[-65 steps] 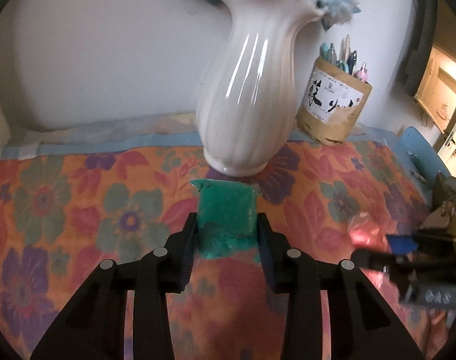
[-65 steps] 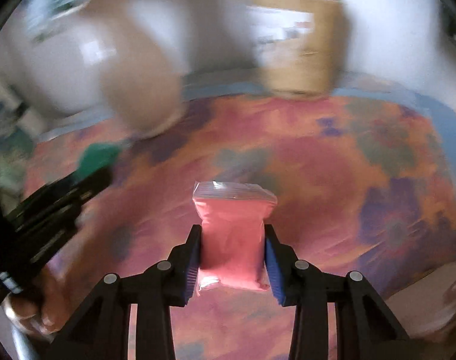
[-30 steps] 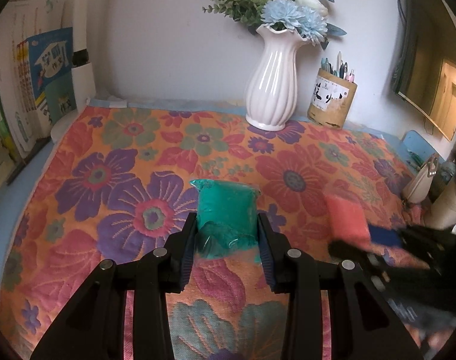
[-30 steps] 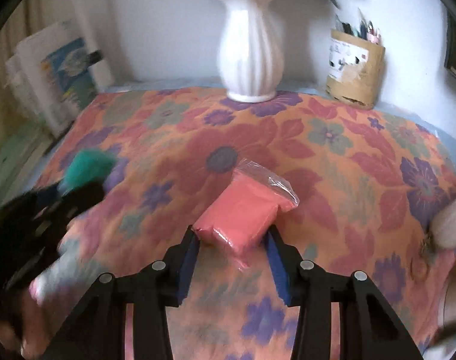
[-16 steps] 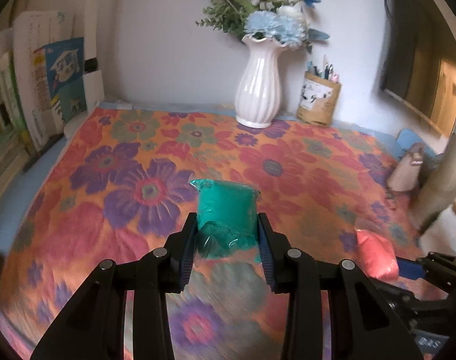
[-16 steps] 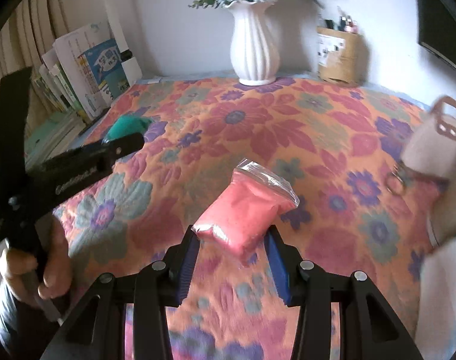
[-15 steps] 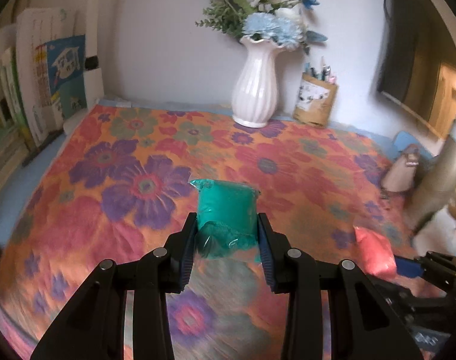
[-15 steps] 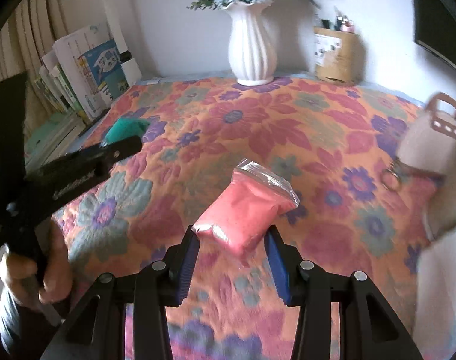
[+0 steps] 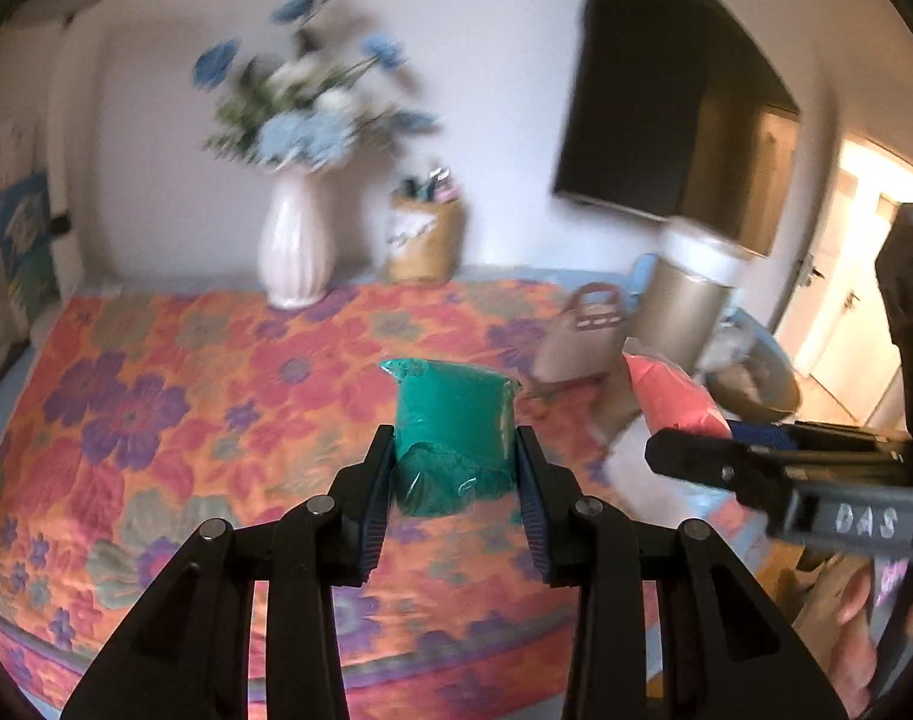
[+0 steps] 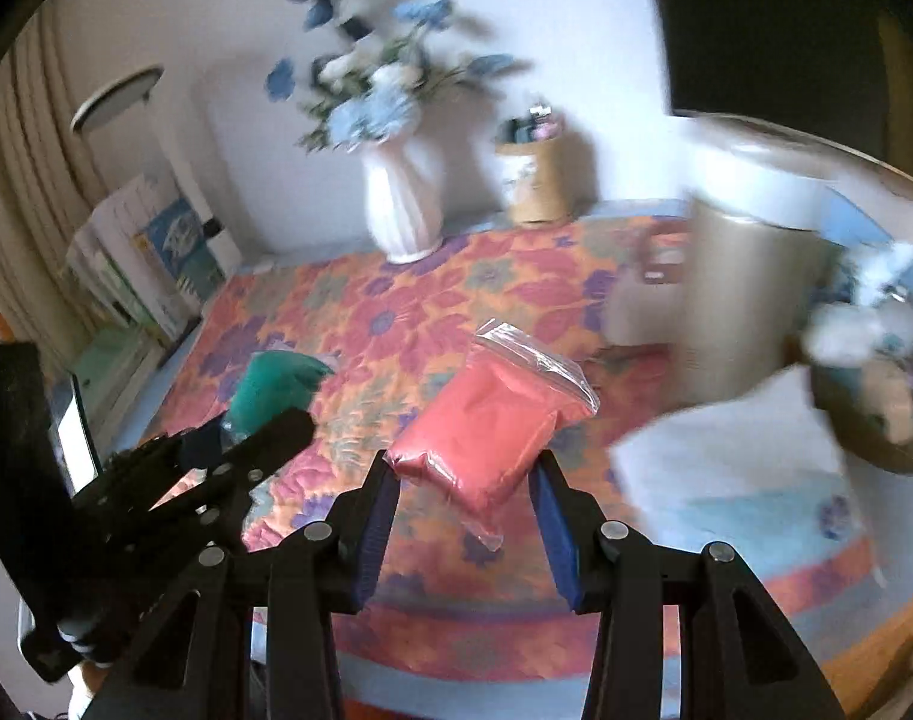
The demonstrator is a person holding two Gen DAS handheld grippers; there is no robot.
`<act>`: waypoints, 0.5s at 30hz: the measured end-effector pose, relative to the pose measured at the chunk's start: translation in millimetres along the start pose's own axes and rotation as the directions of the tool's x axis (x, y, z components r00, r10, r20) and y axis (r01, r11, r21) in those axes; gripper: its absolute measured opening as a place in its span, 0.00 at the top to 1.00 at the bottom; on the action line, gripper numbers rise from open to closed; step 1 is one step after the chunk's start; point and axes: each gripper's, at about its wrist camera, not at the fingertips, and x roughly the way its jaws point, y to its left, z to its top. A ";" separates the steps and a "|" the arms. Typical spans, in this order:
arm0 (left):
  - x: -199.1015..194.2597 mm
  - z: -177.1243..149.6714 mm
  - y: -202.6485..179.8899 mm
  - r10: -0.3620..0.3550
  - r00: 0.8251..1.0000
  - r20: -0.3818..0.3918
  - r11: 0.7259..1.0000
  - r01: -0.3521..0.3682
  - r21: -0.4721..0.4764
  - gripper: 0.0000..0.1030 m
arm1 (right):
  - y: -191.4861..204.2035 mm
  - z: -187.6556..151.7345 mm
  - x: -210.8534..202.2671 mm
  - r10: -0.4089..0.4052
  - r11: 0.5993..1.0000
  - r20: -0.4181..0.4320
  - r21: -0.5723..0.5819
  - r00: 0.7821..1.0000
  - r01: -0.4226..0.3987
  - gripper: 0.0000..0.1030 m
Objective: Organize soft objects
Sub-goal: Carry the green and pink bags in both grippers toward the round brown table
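We see the left gripper point(image 9: 453, 474) partly closed, its blue-padded fingers point(image 9: 377, 498) clamped on both sides of a small clear plastic bag of green soft material point(image 9: 453, 426), which stands upright between them, lifted above the flower-patterned orange cloth on the tabletop point(image 9: 156, 420). The right gripper point(image 10: 465, 504) is likewise partly closed, grasping a clear zip bag of pink soft material point(image 10: 492, 426) that lies tilted between its pads, zip end pointing away and to the right, also off the cloth.

Taking the white ribbed vase of blue flowers point(image 9: 294, 246) as landmark, both bags hang well in front of it, the pink one farther to its right. A brown pen holder point(image 9: 423, 240) stands just right of the vase.

The left wrist view alone shows the dark wall screen point(image 9: 666, 108), a lit doorway and fingers of the person's right hand point(image 9: 858, 630). The right wrist view alone shows a stack of books point(image 10: 150, 252) left of the vase, a curtain, and a round basket of fluffy white things point(image 10: 864, 420) at the far right, blurred.
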 end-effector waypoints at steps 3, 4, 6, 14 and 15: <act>-4.5 4.2 -28.6 -0.042 0.999 -0.004 0.998 0.042 0.046 0.66 | -28.8 -2.8 -20.7 0.009 0.998 0.009 0.069 1.000 -0.010 0.58; -5.4 5.7 -36.5 -0.048 0.999 -0.003 0.997 0.048 0.061 0.66 | -35.8 -4.0 -24.0 0.014 0.996 0.011 0.085 1.000 -0.015 0.58; -6.9 8.1 -59.7 -0.066 0.998 0.003 0.992 0.065 0.108 0.66 | -58.7 -8.4 -38.4 0.015 0.991 0.024 0.135 1.000 -0.018 0.58; 6.8 26.7 -154.5 -0.227 0.973 -0.036 0.945 0.229 0.233 0.66 | -138.7 -19.1 -95.6 -0.097 0.961 0.126 0.269 0.987 0.060 0.58; 8.9 29.5 -162.4 -0.243 0.969 -0.040 0.940 0.246 0.236 0.66 | -148.4 -20.1 -101.0 -0.119 0.956 0.136 0.281 0.984 0.077 0.58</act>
